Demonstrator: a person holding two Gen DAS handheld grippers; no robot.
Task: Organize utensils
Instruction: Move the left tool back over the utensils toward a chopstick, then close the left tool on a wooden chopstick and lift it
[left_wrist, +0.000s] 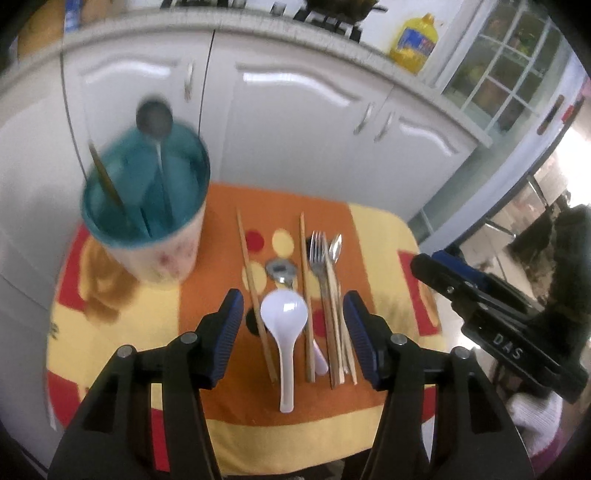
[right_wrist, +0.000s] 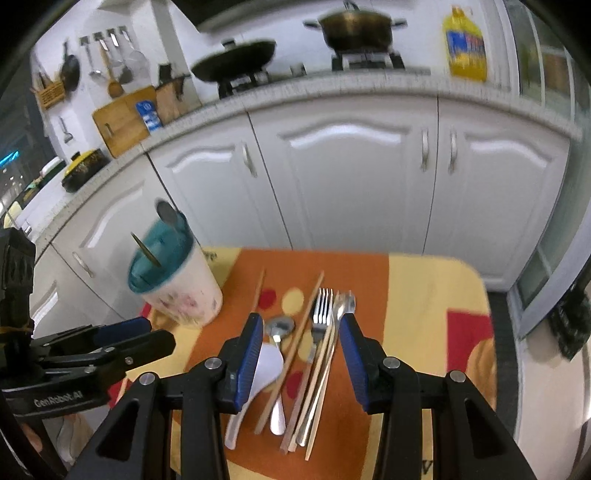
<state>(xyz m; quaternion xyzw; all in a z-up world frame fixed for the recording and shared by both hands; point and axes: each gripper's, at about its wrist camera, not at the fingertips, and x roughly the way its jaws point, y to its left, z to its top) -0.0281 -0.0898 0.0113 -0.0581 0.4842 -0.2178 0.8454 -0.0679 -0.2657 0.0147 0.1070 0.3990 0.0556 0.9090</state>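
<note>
Utensils lie in a row on an orange and yellow cloth: a white plastic spoon, wooden chopsticks, a metal fork, a metal spoon. A white holder with a teal inside stands at the back left with a ladle and a chopstick in it. My left gripper is open above the white spoon. My right gripper is open above the fork, chopsticks and metal spoon. The holder also shows there.
White kitchen cabinets stand behind the small table. On the counter are a stove with a pan and a pot, a yellow oil bottle and a cutting board. The other gripper shows at each view's side.
</note>
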